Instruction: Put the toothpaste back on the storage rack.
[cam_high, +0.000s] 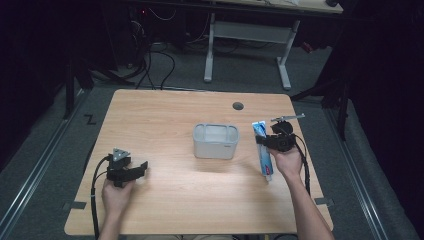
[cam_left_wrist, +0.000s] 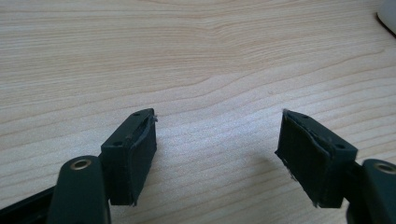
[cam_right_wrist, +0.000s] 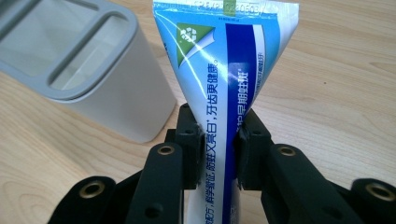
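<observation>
A blue and white toothpaste tube is pinched at its middle by my right gripper, which is shut on it; the tube's flat crimped end points away from the hand. Just left of the tube stands a grey holder with divided openings on top. My left gripper rests at the table's front left, held by a hand, its jaws wide open over bare wood with nothing between them.
The wooden table has a round cable hole near its far edge. Beyond the table stand a white desk frame and cables on the floor. A white object's edge shows at the left gripper view's upper right corner.
</observation>
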